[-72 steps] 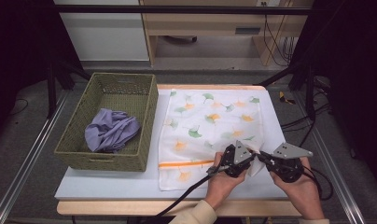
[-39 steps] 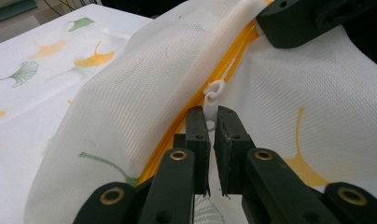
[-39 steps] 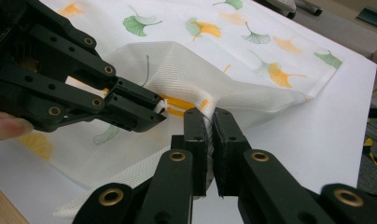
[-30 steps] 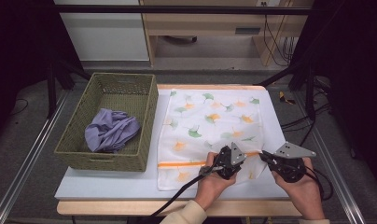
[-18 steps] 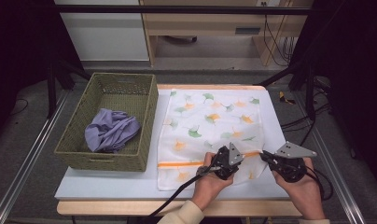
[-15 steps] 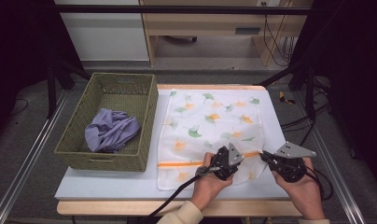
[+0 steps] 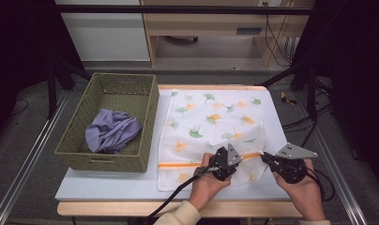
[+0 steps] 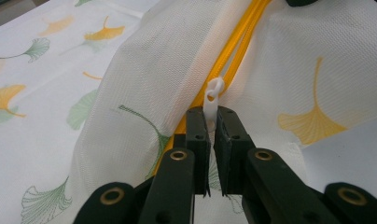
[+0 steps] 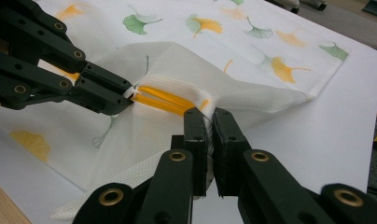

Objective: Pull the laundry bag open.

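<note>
Left tongs (image 8: 212,122) pinch zipper pull (image 8: 213,93) (bag's (image 7: 211,117) near edge).

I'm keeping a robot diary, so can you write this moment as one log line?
left gripper: shut on zipper pull | right gripper: shut on mesh bag edge | basket: holds purple cloth

Right gripper (image 9: 206,122) jaws pinching the mesh laundry bag (image 9: 177,84) edge beside its yellow zipper (image 9: 165,100), left gripper (image 9: 126,95) clamping the zipper's far end, white worktop (image 9: 326,130) beneath.
</note>
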The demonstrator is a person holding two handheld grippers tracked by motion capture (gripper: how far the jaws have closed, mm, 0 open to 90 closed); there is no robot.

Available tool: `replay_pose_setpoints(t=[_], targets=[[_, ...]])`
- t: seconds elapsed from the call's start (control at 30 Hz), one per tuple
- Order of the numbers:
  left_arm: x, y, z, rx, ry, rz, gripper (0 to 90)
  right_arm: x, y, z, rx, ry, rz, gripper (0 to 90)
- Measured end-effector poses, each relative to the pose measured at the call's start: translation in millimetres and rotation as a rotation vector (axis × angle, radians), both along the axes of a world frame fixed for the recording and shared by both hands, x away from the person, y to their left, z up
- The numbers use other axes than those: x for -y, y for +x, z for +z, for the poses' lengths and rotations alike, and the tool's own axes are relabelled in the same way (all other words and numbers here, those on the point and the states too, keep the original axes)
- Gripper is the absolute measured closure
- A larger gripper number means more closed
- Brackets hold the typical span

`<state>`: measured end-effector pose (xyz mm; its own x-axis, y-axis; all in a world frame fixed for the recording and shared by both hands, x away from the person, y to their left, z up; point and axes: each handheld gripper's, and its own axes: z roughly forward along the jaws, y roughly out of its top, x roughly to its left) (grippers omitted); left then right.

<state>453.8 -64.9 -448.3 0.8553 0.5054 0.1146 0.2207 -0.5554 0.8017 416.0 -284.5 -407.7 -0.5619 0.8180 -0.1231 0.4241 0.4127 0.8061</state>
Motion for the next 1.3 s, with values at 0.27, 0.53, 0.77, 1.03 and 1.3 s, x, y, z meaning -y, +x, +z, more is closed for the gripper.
replay_pose_setpoints(t=[0.27, 0.53, 0.77, 1.03, 1.3], targets=[[-2.2, 1.5, 2.5, -0.002, 0.027, -0.005, 84.1, 3.7, 0.5, -0.8, 0.000, 0.007, -0.004, 85.6], [-7.1, -1.0, 4.5, 0.002, 0.040, -0.009, 84.0, 4.6, 0.7, -2.1, 0.000, 0.004, -0.007, 85.5], [-12.2, -0.8, 2.2, 0.005, 0.055, 0.001, 84.0, 5.9, 0.5, -2.4, -0.001, 0.009, -0.017, 85.5], [-14.8, -1.1, 0.6, 0.001, 0.040, 0.004, 84.0, 7.5, 1.2, -4.6, 0.001, 0.017, -0.028, 85.5], [-12.9, -0.4, 0.4, -0.009, 0.024, 0.020, 84.0, 9.0, 1.1, -4.6, 0.010, 0.035, -0.033, 85.4]])
